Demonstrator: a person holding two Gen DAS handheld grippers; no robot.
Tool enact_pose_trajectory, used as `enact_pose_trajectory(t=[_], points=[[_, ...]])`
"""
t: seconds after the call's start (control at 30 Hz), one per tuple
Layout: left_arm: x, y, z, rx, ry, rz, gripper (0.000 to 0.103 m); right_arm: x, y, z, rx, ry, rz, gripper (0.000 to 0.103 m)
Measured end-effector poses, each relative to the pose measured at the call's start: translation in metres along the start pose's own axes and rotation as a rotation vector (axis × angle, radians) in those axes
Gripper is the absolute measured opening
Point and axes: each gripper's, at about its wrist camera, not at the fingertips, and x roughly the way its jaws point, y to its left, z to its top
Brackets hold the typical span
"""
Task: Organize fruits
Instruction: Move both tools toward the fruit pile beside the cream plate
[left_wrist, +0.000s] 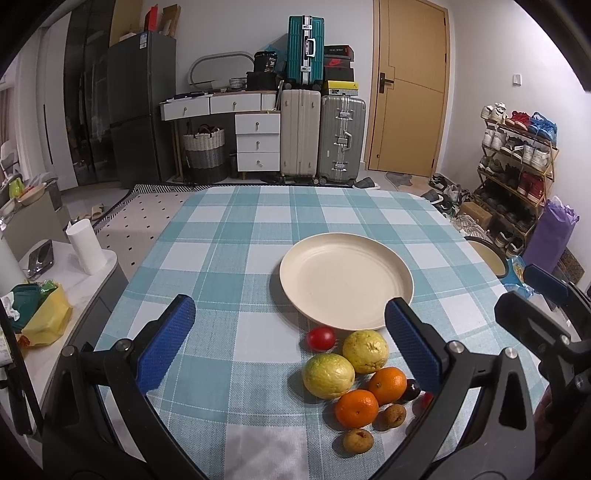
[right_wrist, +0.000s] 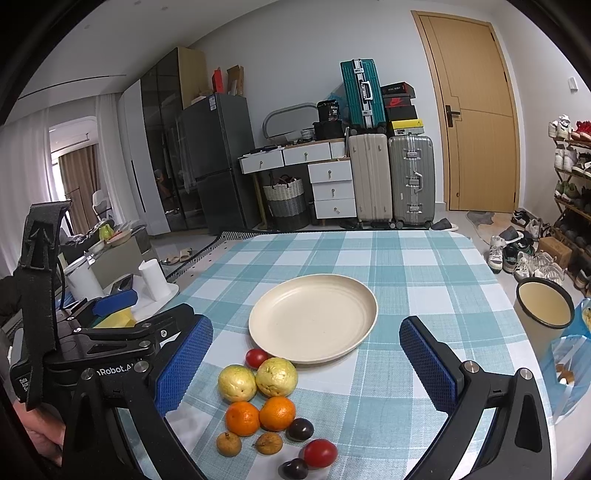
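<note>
At the near edge of the table (right_wrist: 424, 258), which wears a blue-and-white checked cloth, a cluster of fruit lies loose on the fabric, none of it on the plate. Nearest in the right wrist view are a dark plum (right_wrist: 293, 469) and a red tomato (right_wrist: 320, 452), just beside each other. Behind them sit two brown wrinkled fruits (right_wrist: 229, 444), side by side, and a second dark plum (right_wrist: 300, 429). Next come two oranges (right_wrist: 277, 413), touching, then two yellow-green guavas (right_wrist: 277, 376), also touching. A second small tomato (right_wrist: 256, 357) lies between the guavas and the plate's near rim.

Both tools hang above the near edge with nothing between their fingers. The left gripper (left_wrist: 290, 343) has its blue pads spread wide, the fruit cluster showing just inside its right-hand finger (left_wrist: 413, 347). The right gripper (right_wrist: 306, 365) is likewise spread wide and empty, its left pad beside the guavas and oranges. Each gripper shows at the edge of the other's view.

Further toward the middle of the table sits the cream plate (right_wrist: 362, 295), bare. A cream cup (right_wrist: 543, 302) with a dark rim stands off the right edge. Beyond the far edge are suitcases (right_wrist: 410, 177), a white drawer unit (right_wrist: 332, 188) and a wooden door (right_wrist: 476, 118).
</note>
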Motion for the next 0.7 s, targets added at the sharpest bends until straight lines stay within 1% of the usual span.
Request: enact_pose_trajectory(t=[0.23,0.4,0.57,0.7], points=[[0.003,0.001,-0.002,-0.005,0.01,-0.012,0.103,0.002,-0.002,0.0,-0.001,-0.007,0.001,0.103],[0.01,0.004,-0.004,-0.018,0.032,-0.033,0.103,0.002,-0.002,-0.001,0.003,-0.005,0.003,0.103],[0.023,0.006,-0.009,-0.022,0.075,-0.063,0.103,0.004,-0.003,0.0,0.016,-0.011,0.009,0.103],[0.036,0.007,-0.019,-0.021,0.125,-0.08,0.103,0.01,-0.01,-0.006,0.006,0.013,-0.006,0.103]])
